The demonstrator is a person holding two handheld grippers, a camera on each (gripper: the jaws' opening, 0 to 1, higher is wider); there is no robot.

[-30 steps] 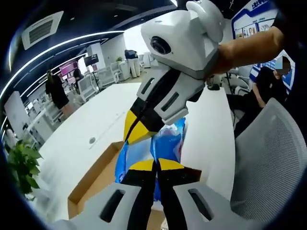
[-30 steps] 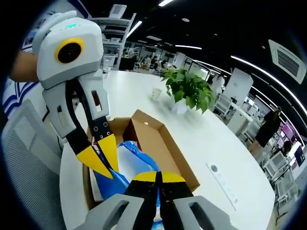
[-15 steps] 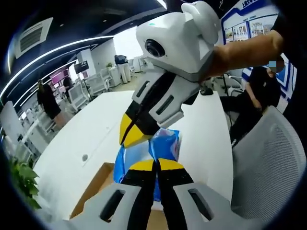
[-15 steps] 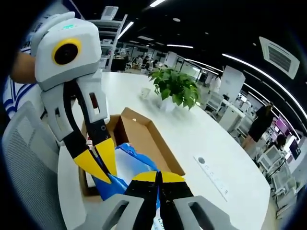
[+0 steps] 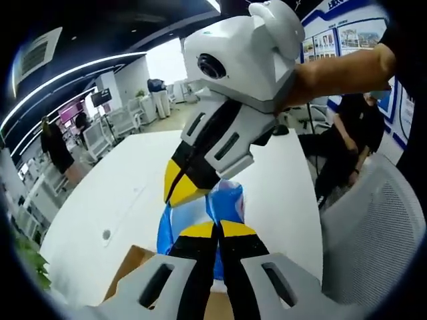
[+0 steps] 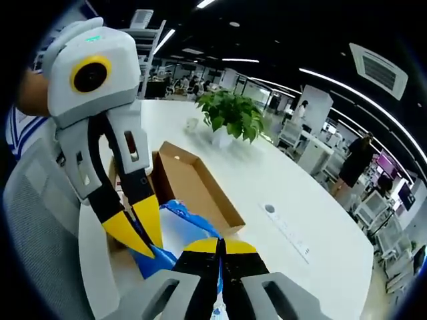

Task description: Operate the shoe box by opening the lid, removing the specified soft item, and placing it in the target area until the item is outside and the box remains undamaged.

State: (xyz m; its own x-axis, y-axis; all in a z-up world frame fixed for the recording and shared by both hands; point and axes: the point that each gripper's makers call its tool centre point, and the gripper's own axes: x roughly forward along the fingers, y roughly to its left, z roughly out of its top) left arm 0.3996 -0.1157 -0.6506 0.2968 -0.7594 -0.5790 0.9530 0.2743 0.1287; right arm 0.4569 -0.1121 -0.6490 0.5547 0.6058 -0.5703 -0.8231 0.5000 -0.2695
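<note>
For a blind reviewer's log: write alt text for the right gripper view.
Two hand-held grippers hold a crinkly blue and white plastic bag above an open brown cardboard shoe box on a white table: the right hand-held gripper shut on it from below, the left hand-held gripper pinching it from the left. A leafy green potted plant stands behind.

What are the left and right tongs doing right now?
Left tongs: shut on the blue soft bag.
Right tongs: shut on the same blue soft bag, lifted above the open shoe box.
</note>
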